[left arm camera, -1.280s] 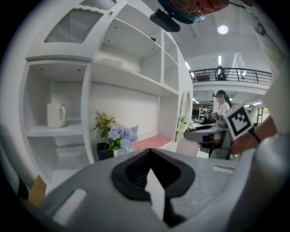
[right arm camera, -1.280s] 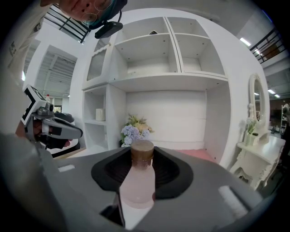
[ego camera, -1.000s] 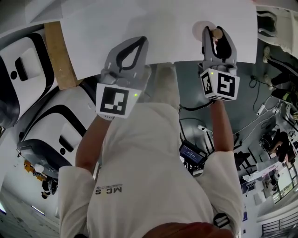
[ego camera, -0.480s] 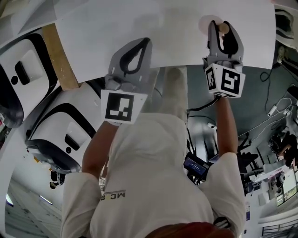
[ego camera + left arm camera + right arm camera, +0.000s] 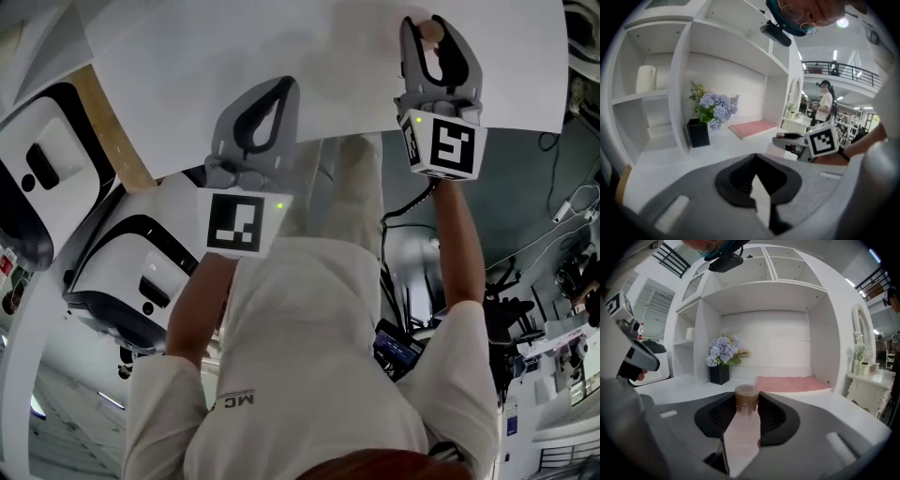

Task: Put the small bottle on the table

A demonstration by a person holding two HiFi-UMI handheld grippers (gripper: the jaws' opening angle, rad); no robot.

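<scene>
White shelving (image 5: 764,289) holds flowers (image 5: 723,350) beside a pink mat (image 5: 787,383).

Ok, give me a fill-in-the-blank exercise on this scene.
The gripper shut on the small bottle is the person's ___ one.
The bottle's cap is ___.
The flowers stand in a ___ vase.
The mat on the table is ___.
Missing words: right; brown; black; pink.

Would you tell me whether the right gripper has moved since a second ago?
Yes. The right gripper, holding the small bottle, reaches farther over the table past its near edge.
</scene>
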